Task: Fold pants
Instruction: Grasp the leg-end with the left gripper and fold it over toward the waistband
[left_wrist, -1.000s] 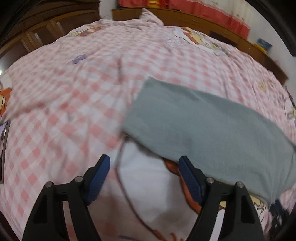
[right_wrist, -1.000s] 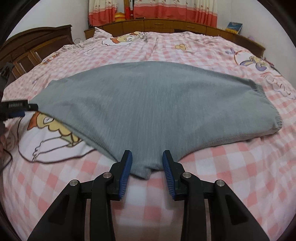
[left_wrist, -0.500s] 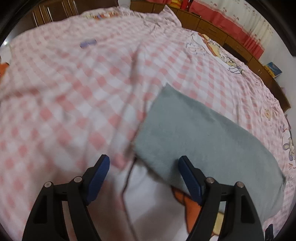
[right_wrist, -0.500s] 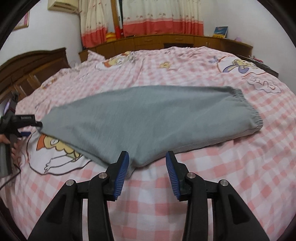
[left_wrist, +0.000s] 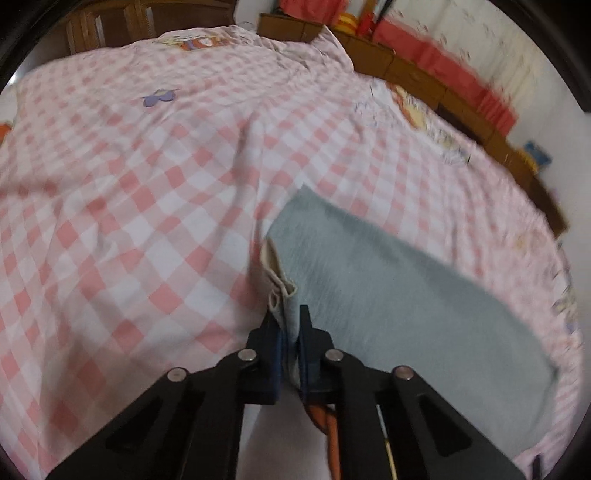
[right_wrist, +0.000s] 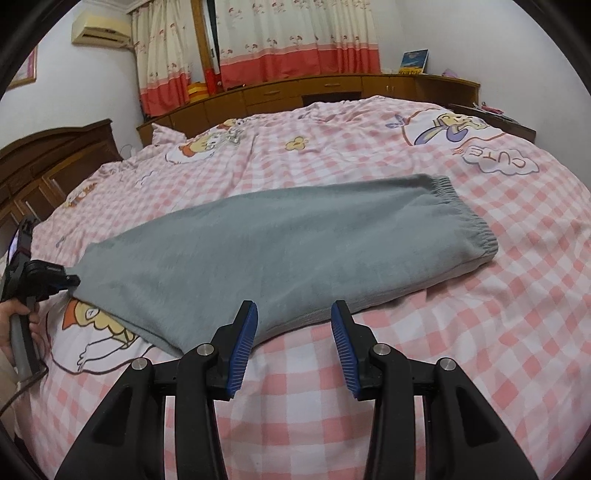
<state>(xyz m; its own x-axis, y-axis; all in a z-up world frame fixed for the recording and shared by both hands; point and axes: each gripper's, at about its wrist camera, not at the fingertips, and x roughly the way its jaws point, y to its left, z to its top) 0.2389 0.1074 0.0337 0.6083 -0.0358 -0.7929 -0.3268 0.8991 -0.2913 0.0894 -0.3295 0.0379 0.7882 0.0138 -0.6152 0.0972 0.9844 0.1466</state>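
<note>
One bed (right_wrist: 424, 369), checked pink and white, carries one pair of grey pants (right_wrist: 295, 258), laid flat across its middle with the elastic waistband to the right in the right wrist view. Two hand-held grippers work it: the left hand-held gripper (left_wrist: 291, 332) has just clenched on the leg-cuff end, while the right hand-held gripper (right_wrist: 293, 343) hangs released just short of the near edge. The pinch looks thin, so the cuff could slip free on lifting, or only one layer could rise, skewing the fold.
</note>
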